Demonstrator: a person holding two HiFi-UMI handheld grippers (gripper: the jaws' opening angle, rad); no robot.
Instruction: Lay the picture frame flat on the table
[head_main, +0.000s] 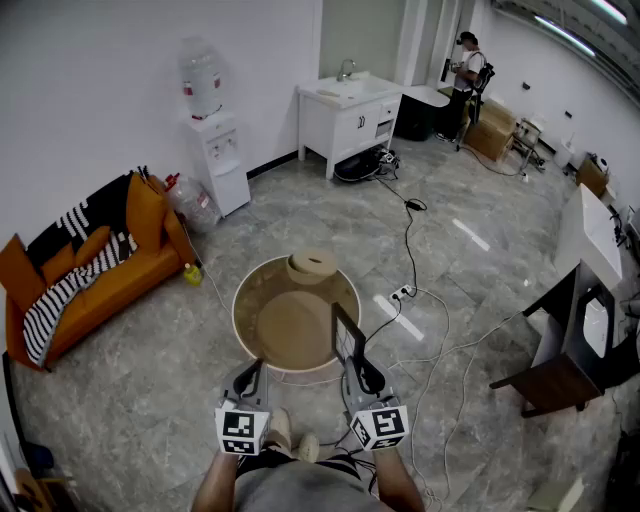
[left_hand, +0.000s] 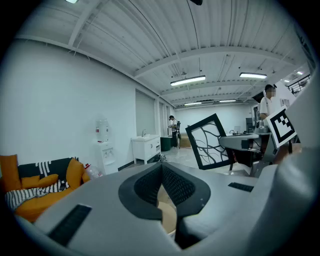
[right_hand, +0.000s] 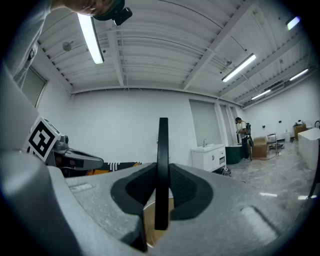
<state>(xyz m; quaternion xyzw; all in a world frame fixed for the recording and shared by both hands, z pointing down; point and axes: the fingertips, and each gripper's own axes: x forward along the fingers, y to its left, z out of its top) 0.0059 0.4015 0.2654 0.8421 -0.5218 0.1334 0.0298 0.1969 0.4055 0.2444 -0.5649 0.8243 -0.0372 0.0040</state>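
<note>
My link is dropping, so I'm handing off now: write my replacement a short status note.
Left gripper: fingers shut, empty, hovering by the table's near edge.
Right gripper: shut on the picture frame, held upright above the table's near right part.
Done: frame gripped.
Left: tip it down flat on the table, then let go.

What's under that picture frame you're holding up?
The round tan table lies below the picture frame, which the right gripper grips by its edge. The frame and gripper cover the spot right beneath it, so contact with the tabletop cannot be seen.
</note>
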